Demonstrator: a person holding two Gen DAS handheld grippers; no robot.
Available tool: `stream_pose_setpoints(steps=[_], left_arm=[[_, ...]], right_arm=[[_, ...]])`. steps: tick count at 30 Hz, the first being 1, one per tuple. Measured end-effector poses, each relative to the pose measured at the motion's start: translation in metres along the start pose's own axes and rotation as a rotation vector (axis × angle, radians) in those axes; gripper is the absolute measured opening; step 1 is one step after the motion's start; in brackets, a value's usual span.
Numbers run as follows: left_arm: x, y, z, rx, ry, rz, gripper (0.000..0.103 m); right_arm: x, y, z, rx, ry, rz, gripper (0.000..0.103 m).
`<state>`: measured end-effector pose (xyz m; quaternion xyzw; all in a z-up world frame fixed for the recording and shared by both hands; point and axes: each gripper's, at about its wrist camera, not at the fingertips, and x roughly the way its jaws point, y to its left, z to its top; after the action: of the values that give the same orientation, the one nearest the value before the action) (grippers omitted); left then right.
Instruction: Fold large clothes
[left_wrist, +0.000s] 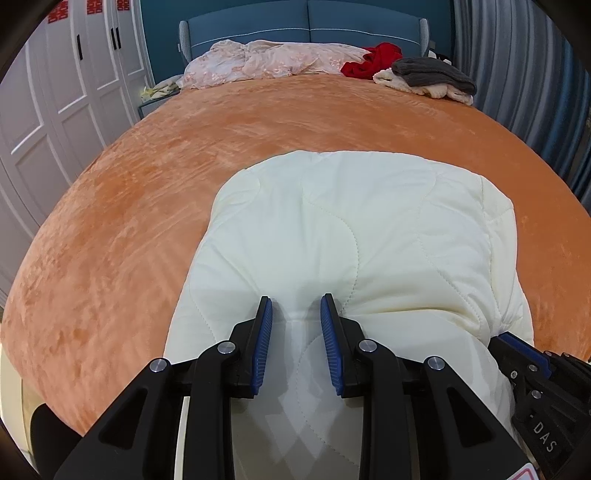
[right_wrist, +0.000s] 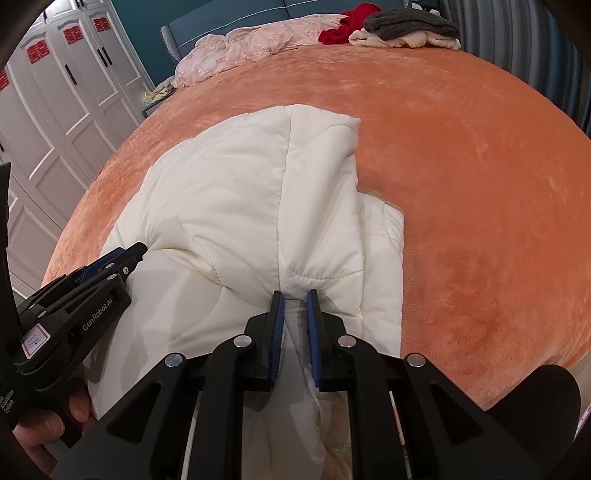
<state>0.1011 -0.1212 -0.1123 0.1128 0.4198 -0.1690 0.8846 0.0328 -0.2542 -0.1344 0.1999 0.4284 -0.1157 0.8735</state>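
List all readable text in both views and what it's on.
"GenRobot.AI": side of the left tool, right wrist view.
"DAS": partial print on the right tool, left wrist view.
Red paper signs on wardrobe doors: decorative characters, unreadable.
Tool stickers: too small.

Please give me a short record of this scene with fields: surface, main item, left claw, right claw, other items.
surface: orange plush bedspread on a bed
main item: cream quilted padded garment, partly folded, lying at the near edge
left claw: left claw shut on a thick fold of the garment
right claw: right claw shut on a thinner fold
other items: red cloth, grey knit piece on a cream one, pink floral bedding, all at the far end
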Motion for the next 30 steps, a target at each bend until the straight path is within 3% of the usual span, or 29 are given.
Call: stream_pose_setpoints(steps=[3,5,7,9,12,16,21,26,30], left_arm=[[-0.005,0.001,0.002,-0.008,0.010,-0.004,0.026],[-0.016,0.004,0.003,-0.010,0.017,-0.014,0.029],[-0.027,0.012,0.002,-0.029,0.023,-0.028,0.047],[-0.038,0.026,-0.001,-0.071,0.027,-0.062,0.074],[-0.049,0.062,-0.012,-0.195,0.057,-0.132,0.081],[-0.036,0.101,-0.027,-0.342,0.156,-0.243,0.081],[-0.015,0.124,-0.046,-0.489,0.218,-0.377,0.084],[-0.001,0.116,-0.048,-0.525,0.245,-0.454,0.091],[0.008,0.110,-0.044,-0.526,0.257,-0.459,0.098]], right_arm=[[-0.009,0.000,0.003,0.004,-0.001,0.004,0.013],[-0.022,-0.004,0.005,0.028,-0.006,0.007,0.024],[-0.037,-0.012,0.004,0.060,-0.026,0.025,0.063],[-0.049,-0.019,0.002,0.074,-0.046,0.051,0.069],[-0.058,-0.029,-0.002,0.074,-0.035,0.065,0.079],[-0.047,-0.042,-0.010,0.120,0.027,0.125,0.089],[-0.014,-0.058,-0.027,0.283,0.109,0.247,0.093],[0.007,-0.069,-0.034,0.418,0.138,0.374,0.094],[0.020,-0.071,-0.036,0.479,0.148,0.459,0.095]])
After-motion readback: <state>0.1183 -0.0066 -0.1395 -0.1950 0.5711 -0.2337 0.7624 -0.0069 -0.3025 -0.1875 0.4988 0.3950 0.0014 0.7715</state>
